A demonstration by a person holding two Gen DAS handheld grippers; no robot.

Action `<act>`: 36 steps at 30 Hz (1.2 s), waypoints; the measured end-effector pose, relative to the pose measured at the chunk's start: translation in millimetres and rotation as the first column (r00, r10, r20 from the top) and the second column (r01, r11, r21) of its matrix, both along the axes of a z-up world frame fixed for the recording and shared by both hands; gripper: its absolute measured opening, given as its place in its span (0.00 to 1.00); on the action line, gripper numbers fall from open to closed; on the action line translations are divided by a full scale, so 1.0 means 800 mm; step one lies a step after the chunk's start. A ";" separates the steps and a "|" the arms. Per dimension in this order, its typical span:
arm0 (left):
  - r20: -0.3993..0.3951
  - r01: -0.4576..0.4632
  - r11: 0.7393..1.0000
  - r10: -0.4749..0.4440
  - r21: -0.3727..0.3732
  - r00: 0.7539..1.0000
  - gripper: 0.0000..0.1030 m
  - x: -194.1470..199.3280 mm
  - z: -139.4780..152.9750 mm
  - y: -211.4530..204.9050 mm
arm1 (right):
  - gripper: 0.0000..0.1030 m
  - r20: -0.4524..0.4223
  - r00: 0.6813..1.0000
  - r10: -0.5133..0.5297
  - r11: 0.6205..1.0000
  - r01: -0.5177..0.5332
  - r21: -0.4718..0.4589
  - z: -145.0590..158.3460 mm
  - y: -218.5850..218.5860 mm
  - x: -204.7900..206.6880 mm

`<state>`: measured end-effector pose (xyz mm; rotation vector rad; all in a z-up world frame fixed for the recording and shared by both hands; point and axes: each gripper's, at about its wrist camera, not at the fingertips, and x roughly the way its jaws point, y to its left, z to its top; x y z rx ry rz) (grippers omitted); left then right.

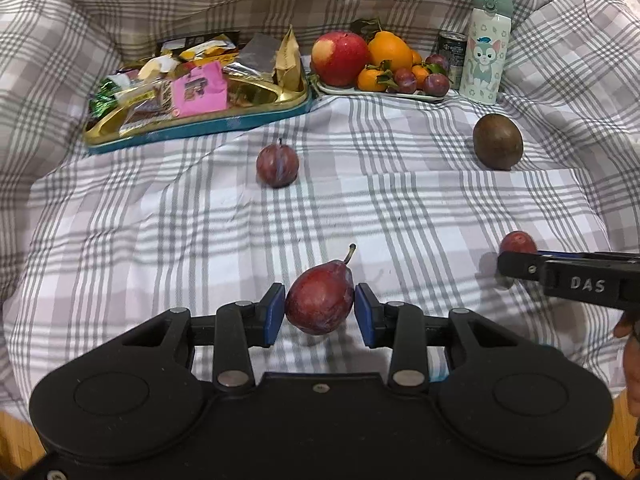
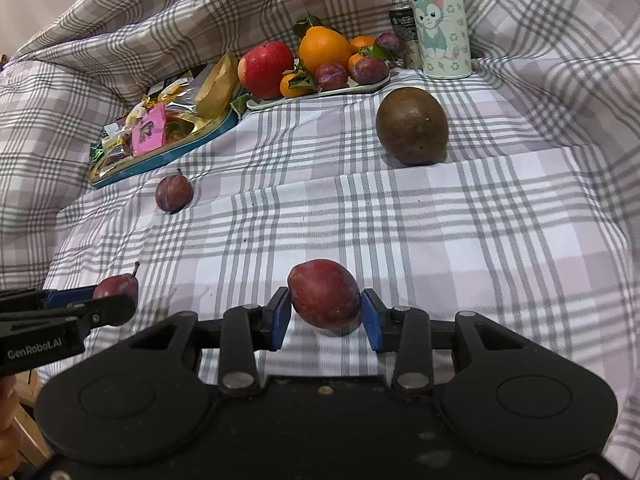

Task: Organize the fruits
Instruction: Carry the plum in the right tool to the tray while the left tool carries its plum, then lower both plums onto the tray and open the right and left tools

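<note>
My left gripper (image 1: 320, 310) is shut on a small red pear (image 1: 318, 302) with a stem, low over the plaid cloth. My right gripper (image 2: 325, 314) is shut on a red plum (image 2: 325, 294). Each gripper shows in the other's view: the right gripper (image 1: 520, 264) with the plum (image 1: 518, 242), and the left gripper (image 2: 108, 304) with the pear (image 2: 118, 286). A loose purple plum (image 1: 277, 163) and a brown round fruit (image 1: 497, 141) lie further back. A white fruit plate (image 1: 408, 95) holds an apple, oranges and plums.
A teal-rimmed gold tray (image 1: 200, 128) of snack packets sits at back left. A cat-print bottle (image 1: 485, 46) and a dark can (image 1: 452, 54) stand right of the fruit plate. Bunched plaid cloth (image 1: 60, 60) rises around the back and sides.
</note>
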<state>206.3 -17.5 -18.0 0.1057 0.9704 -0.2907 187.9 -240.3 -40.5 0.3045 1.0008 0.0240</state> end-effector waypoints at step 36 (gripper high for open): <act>-0.031 -0.027 1.000 0.027 0.006 0.999 0.45 -0.147 -0.018 0.014 | 0.39 -0.029 1.000 -0.006 0.999 0.007 0.047 0.025 0.017 -0.201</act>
